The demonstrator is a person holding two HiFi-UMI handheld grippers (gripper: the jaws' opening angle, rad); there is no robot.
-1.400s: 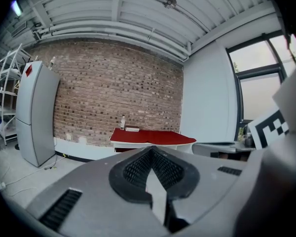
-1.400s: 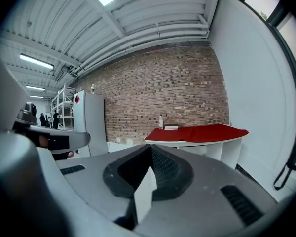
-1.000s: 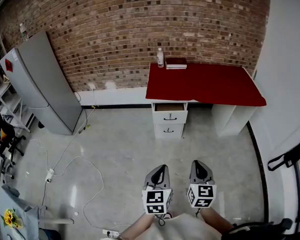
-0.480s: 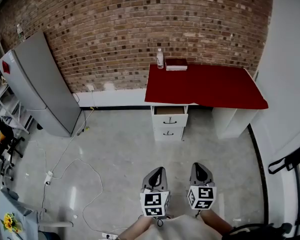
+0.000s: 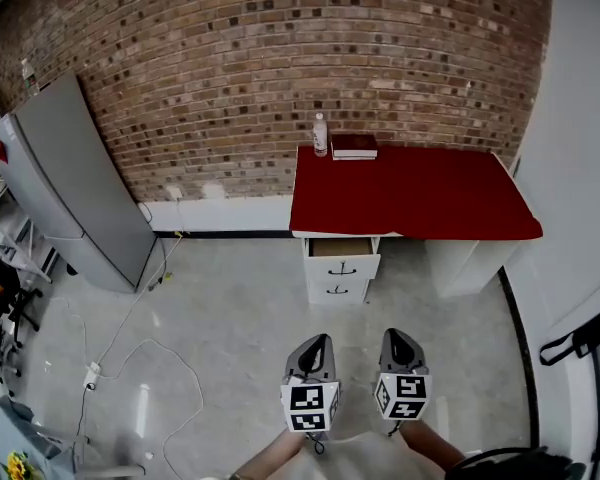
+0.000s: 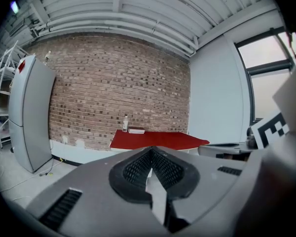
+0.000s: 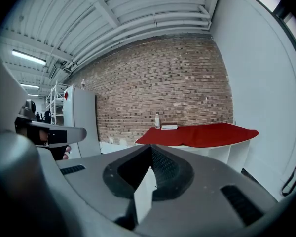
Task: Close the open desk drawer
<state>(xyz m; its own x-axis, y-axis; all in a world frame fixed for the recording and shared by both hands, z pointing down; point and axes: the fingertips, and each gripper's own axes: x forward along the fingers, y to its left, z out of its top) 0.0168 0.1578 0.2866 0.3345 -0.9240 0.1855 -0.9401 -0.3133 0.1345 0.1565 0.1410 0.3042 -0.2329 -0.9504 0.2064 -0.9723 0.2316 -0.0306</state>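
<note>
**While Both Claws Sit Closed, the Top Drawer Stands Open**

Held low in front of the person, the left claw (image 5: 318, 340) and right claw (image 5: 394, 334) each have their jaws pressed together on nothing. Well apart from both, across the floor (image 5: 230, 318), the red-topped desk (image 5: 410, 193) stands against the brick wall (image 5: 280, 58). Its top drawer (image 5: 342, 259) is pulled partly out, while the lower drawer (image 5: 337, 289) sits flush. A bottle (image 5: 320, 134) and a book (image 5: 354, 147) rest at the desk's rear left corner.
</note>
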